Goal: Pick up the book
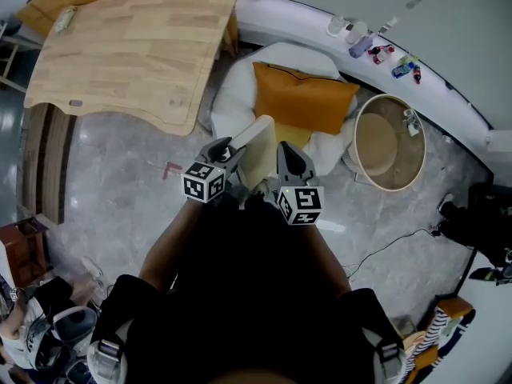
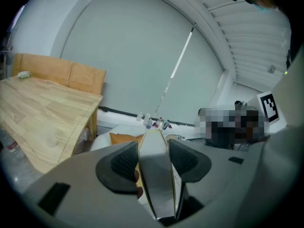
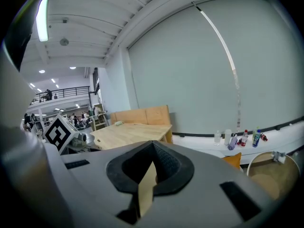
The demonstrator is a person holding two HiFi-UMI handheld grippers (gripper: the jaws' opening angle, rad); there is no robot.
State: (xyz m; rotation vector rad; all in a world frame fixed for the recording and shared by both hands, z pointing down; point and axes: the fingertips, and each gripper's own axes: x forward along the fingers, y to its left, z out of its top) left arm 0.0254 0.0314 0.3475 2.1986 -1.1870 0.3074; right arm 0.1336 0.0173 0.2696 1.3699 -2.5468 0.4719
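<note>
A pale, cream-covered book is held in the air between my two grippers, above the white armchair. My left gripper is shut on it. In the left gripper view the book's thick white block fills the gap, and both dark pads press on its sides. My right gripper holds the book's other side. In the right gripper view its jaws are nearly together on a thin tan edge of the book.
Below the book is a white armchair with an orange cushion. A light wooden table stands at the left and a round basket table at the right. Several bottles line the window sill. A cable and black gear lie on the floor at the right.
</note>
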